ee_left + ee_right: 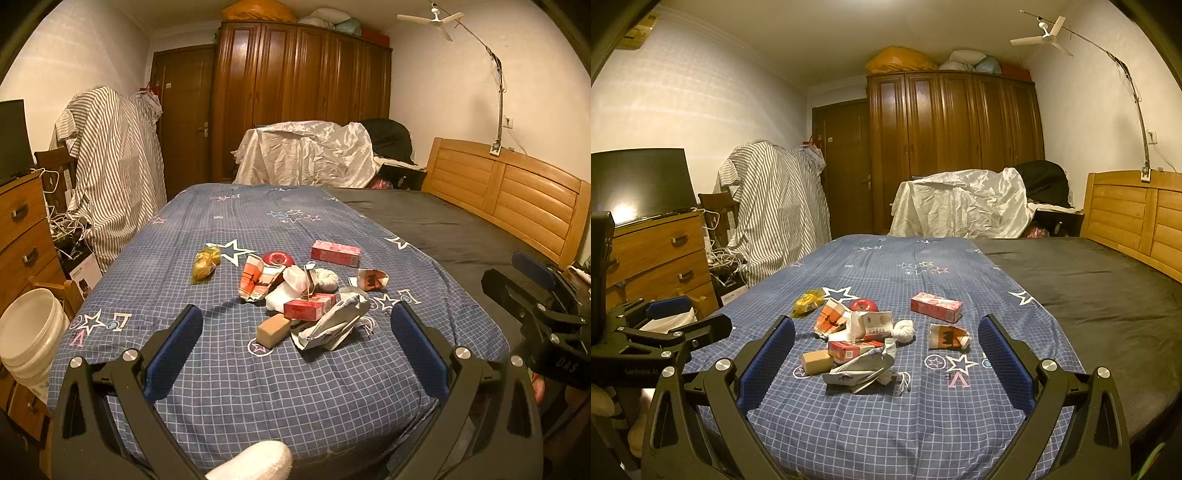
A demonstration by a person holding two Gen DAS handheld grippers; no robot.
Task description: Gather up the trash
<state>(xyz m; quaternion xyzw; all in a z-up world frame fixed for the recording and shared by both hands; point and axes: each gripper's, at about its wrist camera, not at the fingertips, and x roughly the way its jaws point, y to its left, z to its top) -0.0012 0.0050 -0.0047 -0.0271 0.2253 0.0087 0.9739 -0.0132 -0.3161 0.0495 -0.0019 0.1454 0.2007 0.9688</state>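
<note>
Both sets of fingers wide, nothing held. Trash pile (pixel 306 295) mid-bed on blue checked sheet (pixel 236 380). Start w/ nearest: tan block (pixel 272 329), straddle squarely, close firmly; white bucket (pixel 31 332) likely bin.

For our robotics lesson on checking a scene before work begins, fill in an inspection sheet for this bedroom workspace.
Surface: blue checked star-print bedsheet on the bed, dark bare mattress beside it.
Job's things: heap of crumpled cartons and wrappers; long red rectangular box and yellow plastic wrapper lying apart.
Clutter: white plastic bucket beside the bed.
Grippers: left gripper and right gripper both open, empty.
Cables: tangled white cables by the wooden drawers.
Surroundings: brown wooden wardrobe, striped cloth cover.
</note>
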